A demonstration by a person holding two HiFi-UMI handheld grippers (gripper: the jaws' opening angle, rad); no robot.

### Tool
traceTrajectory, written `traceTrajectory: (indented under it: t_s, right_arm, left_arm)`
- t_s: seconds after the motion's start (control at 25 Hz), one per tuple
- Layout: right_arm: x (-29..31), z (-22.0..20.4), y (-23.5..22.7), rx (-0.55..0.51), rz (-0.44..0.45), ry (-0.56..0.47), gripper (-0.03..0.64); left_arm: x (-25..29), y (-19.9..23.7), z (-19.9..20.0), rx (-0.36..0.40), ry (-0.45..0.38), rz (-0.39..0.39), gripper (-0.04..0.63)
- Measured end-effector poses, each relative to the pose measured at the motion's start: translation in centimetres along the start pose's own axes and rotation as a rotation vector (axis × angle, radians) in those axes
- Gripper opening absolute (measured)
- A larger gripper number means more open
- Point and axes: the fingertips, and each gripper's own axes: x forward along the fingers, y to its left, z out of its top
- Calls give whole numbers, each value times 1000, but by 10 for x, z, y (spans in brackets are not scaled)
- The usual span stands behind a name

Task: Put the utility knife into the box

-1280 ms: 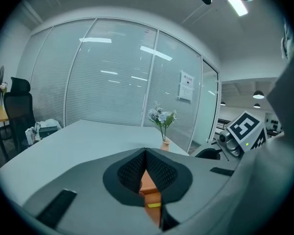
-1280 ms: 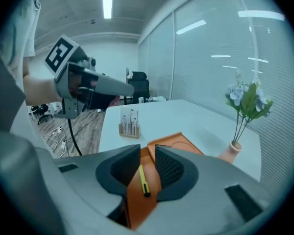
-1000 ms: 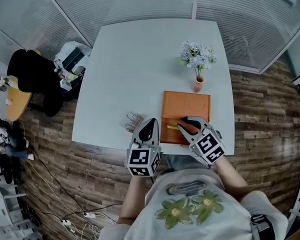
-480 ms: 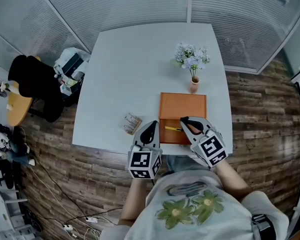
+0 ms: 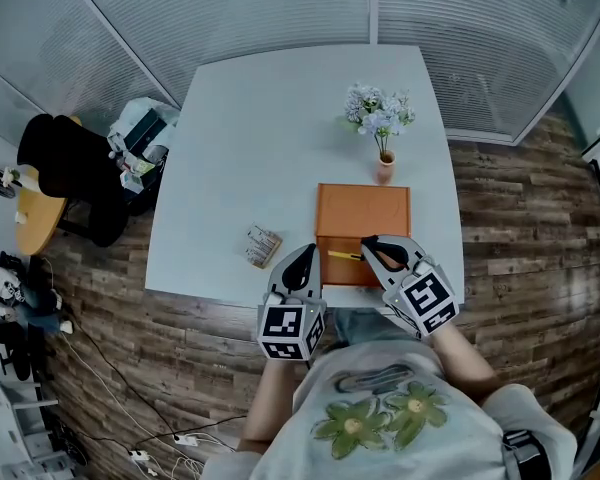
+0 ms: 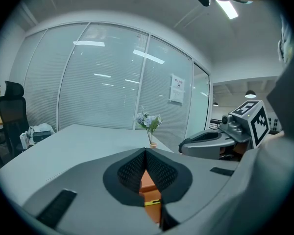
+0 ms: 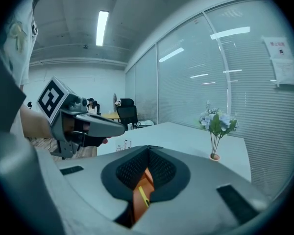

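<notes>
- Utility knife lies flat in the orange box, just beside the tips of the right gripper, on the side toward the left gripper. It looks already delivered.
- Right gripper is clenched on nothing, its jaws together over the box's near edge.
- Left gripper is clenched too, empty, parked just outside the box and probably idle.

head view: utility knife is only a thin yellow sliver in the box, can't tell where its right end stops, the right gripper sits over it and over the box's near right corner. Both gripper views: own jaws block nearly all of the box, just an orange strip and a yellow bit show in the gap. Small item left of the box too small to identify
</notes>
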Motion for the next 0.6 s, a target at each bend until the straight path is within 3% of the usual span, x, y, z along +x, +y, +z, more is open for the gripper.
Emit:
traceTrajectory:
  t_s: [0.6]
  right_arm:
    - [-4, -10, 4, 3, 1, 18, 3]
  left_arm:
    - [-4, -2, -8, -7, 10, 2, 0]
